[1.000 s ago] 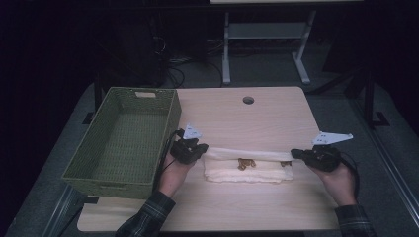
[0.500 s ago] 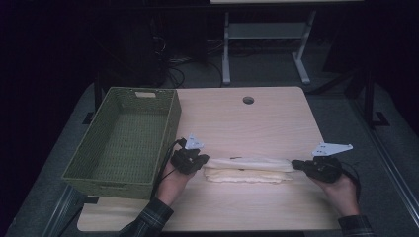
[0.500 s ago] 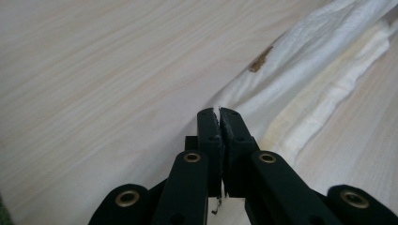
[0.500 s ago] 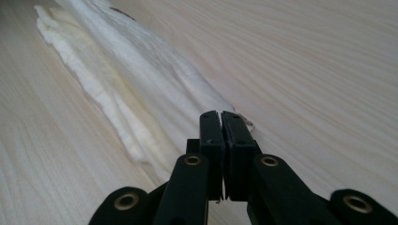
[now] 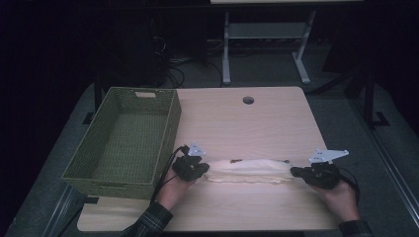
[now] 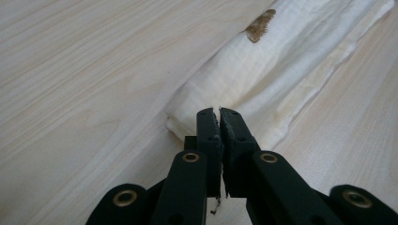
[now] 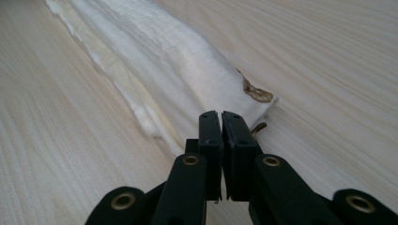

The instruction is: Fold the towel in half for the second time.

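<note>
A folded white cloth lies as a long narrow roll on the wooden table, near the table's front edge and to the right of the green woven basket. The cloth has small brown marks on its upper side.

The left gripper is at the left end of the cloth, between the cloth and the basket's front corner. In the left gripper view its jaws stand almost together, with only a thin slit between the pads, and their tips are at the end of the cloth. I cannot tell if any fabric is pinched there.

The right gripper is at the right end of the cloth. Its jaws have just been opening a little, but in the right gripper view they are nearly closed, with the tips over the cloth's end. No fabric can be seen between them.

The person's hands hold both grippers low over the table.
</note>
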Tool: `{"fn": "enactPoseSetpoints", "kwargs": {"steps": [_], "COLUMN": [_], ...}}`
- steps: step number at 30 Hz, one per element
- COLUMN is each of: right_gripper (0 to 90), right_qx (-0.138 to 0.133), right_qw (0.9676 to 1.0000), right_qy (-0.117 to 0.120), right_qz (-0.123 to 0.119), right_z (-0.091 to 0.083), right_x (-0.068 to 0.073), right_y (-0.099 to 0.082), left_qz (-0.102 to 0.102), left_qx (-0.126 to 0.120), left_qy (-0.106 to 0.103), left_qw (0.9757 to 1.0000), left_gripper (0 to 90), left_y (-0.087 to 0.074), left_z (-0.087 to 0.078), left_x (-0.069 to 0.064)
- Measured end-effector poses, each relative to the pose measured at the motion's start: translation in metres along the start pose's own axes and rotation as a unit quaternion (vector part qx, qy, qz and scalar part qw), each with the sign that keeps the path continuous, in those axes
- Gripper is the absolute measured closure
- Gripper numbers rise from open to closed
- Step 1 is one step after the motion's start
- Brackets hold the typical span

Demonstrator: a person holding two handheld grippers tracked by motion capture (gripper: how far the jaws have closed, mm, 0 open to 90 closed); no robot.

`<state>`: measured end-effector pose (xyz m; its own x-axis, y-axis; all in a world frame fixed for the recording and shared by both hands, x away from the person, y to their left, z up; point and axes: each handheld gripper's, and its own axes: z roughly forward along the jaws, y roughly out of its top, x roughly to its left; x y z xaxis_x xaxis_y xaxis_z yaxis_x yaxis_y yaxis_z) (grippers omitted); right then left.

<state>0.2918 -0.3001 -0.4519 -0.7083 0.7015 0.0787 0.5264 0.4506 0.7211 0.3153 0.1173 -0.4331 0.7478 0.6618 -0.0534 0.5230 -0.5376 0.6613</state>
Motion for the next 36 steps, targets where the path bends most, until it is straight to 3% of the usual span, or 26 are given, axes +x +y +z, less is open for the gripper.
{"fn": "enactPoseSetpoints", "kwargs": {"steps": [5, 15, 19, 28, 36], "right_gripper": [70.4, 66.9, 66.1, 65.6, 65.7], "right_qx": [-0.018, -0.034, -0.032, -0.018, 0.001], "right_qw": [0.9998, 0.9993, 0.9992, 0.9994, 0.9993], "right_qy": [0.001, -0.007, -0.009, -0.015, -0.021], "right_qz": [0.010, 0.016, 0.021, 0.025, 0.031], "right_z": [-0.008, -0.014, -0.010, 0.008, 0.020], "right_x": [0.000, -0.005, -0.011, -0.022, -0.026], "right_y": [-0.001, 0.011, 0.018, 0.025, 0.022], "left_qz": [0.001, 0.013, 0.024, 0.058, 0.080], "left_qx": [-0.022, -0.044, -0.044, -0.037, -0.020], "left_qy": [0.005, -0.001, -0.004, -0.033, -0.059], "left_qw": [0.9998, 0.9990, 0.9987, 0.9971, 0.9949], "left_gripper": [73.0, 60.5, 57.2, 49.9, 47.3], "left_y": [0.004, 0.018, 0.028, 0.047, 0.054], "left_z": [-0.012, -0.016, -0.008, 0.017, 0.042], "left_x": [-0.001, 0.000, 0.001, 0.002, 0.003]}}
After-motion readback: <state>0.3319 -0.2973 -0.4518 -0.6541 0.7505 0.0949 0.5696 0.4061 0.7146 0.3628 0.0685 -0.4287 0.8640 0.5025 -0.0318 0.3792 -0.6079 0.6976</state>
